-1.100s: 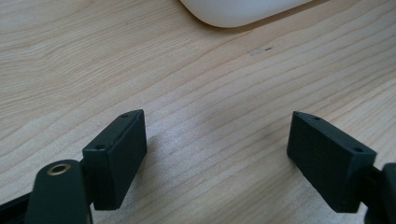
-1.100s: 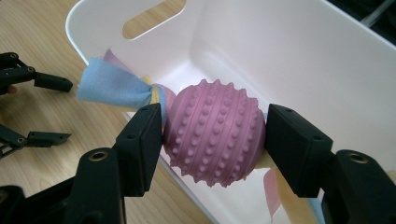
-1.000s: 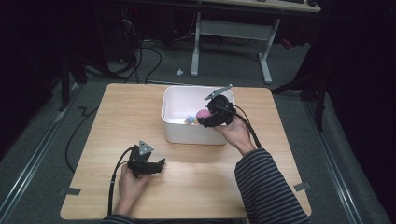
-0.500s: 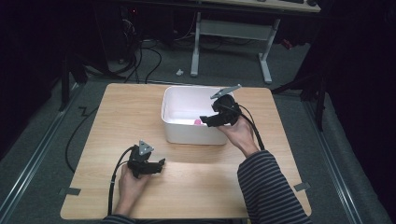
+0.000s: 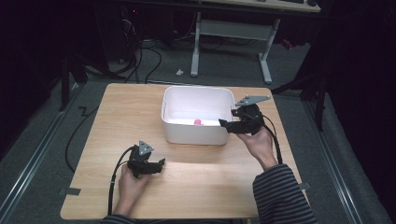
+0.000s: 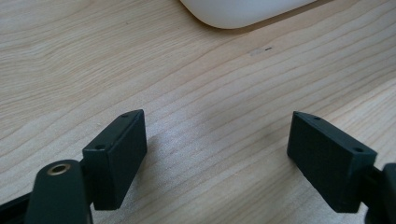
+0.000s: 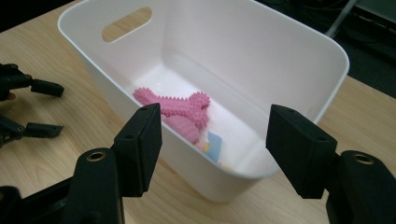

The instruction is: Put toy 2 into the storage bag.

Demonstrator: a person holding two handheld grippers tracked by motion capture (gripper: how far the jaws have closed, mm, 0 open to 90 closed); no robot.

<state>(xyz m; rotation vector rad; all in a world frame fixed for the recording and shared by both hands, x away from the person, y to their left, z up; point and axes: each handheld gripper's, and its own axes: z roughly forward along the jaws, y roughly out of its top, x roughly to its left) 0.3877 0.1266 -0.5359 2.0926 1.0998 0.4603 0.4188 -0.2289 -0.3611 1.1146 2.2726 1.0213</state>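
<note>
A white plastic bin (image 5: 196,131) stands in the middle of the wooden table (image 5: 116,116). Inside it lies a pink spiky toy (image 7: 180,113) beside a small light-blue piece (image 7: 215,144); the toy also shows as a pink spot (image 5: 197,122) in the high view. My right gripper (image 5: 224,125) hovers at the bin's right end, open and holding nothing, its jaws framing the bin's corner (image 7: 219,186). My left gripper (image 5: 161,164) rests on the table in front of the bin, open, with bare wood (image 6: 215,135) between its jaws.
The bin's rounded base (image 6: 243,11) lies just beyond the left gripper. The left gripper (image 7: 28,107) also appears at the left of the right gripper view. A desk frame (image 5: 266,51) and cables (image 5: 140,51) stand on the floor behind the table.
The right gripper has drawn back from over the bin to its right end, and the pink toy now lies in the bin. The left gripper has not moved.
</note>
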